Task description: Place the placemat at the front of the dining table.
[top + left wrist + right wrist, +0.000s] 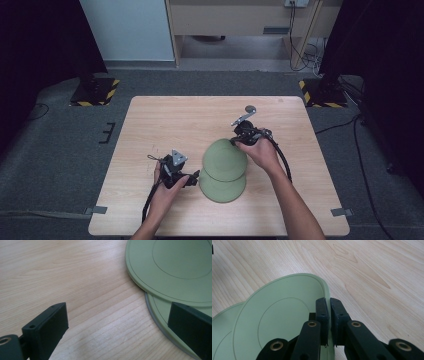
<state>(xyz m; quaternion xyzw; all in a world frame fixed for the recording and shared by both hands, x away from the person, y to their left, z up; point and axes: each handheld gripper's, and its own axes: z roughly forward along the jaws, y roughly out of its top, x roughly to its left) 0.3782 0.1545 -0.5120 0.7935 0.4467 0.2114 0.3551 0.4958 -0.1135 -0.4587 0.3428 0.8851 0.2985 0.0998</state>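
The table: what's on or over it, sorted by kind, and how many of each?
Green plates: 2, the upper plate overlapping the lower plate
Hand-held tongs: 2, the left tongs open beside the plates, the right tongs shut on the upper plate's rim
Total: 4

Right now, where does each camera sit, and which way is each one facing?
High view: above the person's side, looking forward and down on the wooden table; both forearms, left tool, right tool.
Left gripper view: on the left tool, looking along its open jaws at the lower plate.
Right gripper view: on the right tool, looking along its jaws, shut on the upper plate rim.
Shared: both gripper views show the two overlapping green plates and table.
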